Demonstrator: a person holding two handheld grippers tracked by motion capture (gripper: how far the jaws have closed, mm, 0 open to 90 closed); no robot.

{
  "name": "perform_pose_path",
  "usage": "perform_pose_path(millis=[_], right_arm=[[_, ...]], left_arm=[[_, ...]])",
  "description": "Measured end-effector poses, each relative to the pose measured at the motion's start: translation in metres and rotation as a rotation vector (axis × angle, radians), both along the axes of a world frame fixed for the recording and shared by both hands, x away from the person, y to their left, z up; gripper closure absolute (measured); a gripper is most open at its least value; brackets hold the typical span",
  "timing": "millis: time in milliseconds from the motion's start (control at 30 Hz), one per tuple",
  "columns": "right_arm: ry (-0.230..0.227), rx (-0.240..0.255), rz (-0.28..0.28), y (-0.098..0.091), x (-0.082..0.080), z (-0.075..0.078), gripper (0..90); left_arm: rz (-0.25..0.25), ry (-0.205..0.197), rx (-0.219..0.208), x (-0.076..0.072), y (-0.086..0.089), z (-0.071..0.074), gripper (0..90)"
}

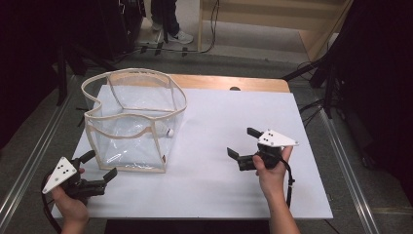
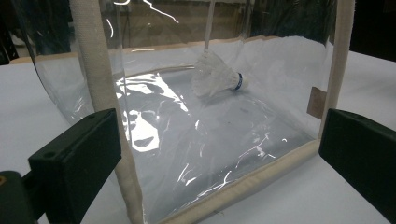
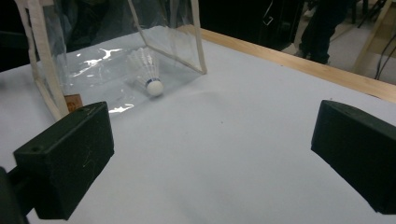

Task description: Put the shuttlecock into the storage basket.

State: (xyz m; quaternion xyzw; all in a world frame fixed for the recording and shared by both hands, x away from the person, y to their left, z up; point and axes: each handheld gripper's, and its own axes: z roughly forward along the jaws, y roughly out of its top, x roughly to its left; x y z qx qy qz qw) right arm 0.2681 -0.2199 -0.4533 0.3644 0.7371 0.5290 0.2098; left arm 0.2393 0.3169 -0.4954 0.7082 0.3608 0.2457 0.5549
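A clear plastic bag (image 1: 134, 122) with cream fabric trim stands upright and open-topped on the left half of the white table (image 1: 219, 175). Inside it, a white shuttlecock (image 1: 168, 131) lies on its side near the bag's right wall. My left gripper (image 1: 101, 165) is open just off the bag's near left corner, holding nothing. In the left gripper view the bag (image 2: 95, 79) sits right ahead of the open left gripper (image 2: 217, 158), with the shuttlecock (image 2: 217, 77) behind the clear wall. My right gripper (image 1: 242, 142) stands open and empty over bare table right of the bag. The right gripper view shows the shuttlecock (image 3: 147, 74) inside the bag (image 3: 46, 79).
A wooden strip (image 1: 229, 83) runs along the table's far edge. Beyond it stand a person's legs (image 1: 165, 19) and dark stands with cables (image 1: 326, 73). Metal rails (image 1: 346, 161) border the table's sides. Bare white surface lies between the bag and the right gripper.
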Motion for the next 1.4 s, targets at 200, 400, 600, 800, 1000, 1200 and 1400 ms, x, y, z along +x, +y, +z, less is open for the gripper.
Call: perform_pose_path(millis=[200, 400, 600, 800, 1000, 1200, 1400], right_arm=[[0.008, 0.002, -0.022, -0.014, -0.006, -0.006, 0.0], [0.018, -0.005, -0.055, -0.026, -0.011, -0.011, 0.0], [0.018, -0.006, -0.081, -0.039, -0.016, -0.015, 0.0], [0.027, -0.010, -0.102, -0.049, -0.020, -0.020, 0.0], [0.034, -0.009, -0.125, -0.060, -0.024, -0.023, 0.0], [0.045, -0.006, -0.144, -0.070, -0.027, -0.027, 0.0], [0.045, -0.004, -0.159, -0.079, -0.029, -0.032, 0.0]], left_arm=[[0.003, 0.001, 0.003, 0.000, 0.000, 0.000, 0.0], [0.002, 0.001, 0.002, 0.000, 0.000, 0.000, 0.0], [0.002, 0.001, 0.003, 0.000, 0.000, 0.000, 0.0], [0.002, 0.000, 0.004, 0.000, 0.000, 0.000, 0.0], [0.003, 0.000, 0.004, 0.000, 0.000, 0.000, 0.0], [0.003, 0.000, 0.004, 0.000, 0.000, 0.000, 0.0], [0.004, 0.000, 0.003, 0.000, 0.000, 0.000, 0.0]])
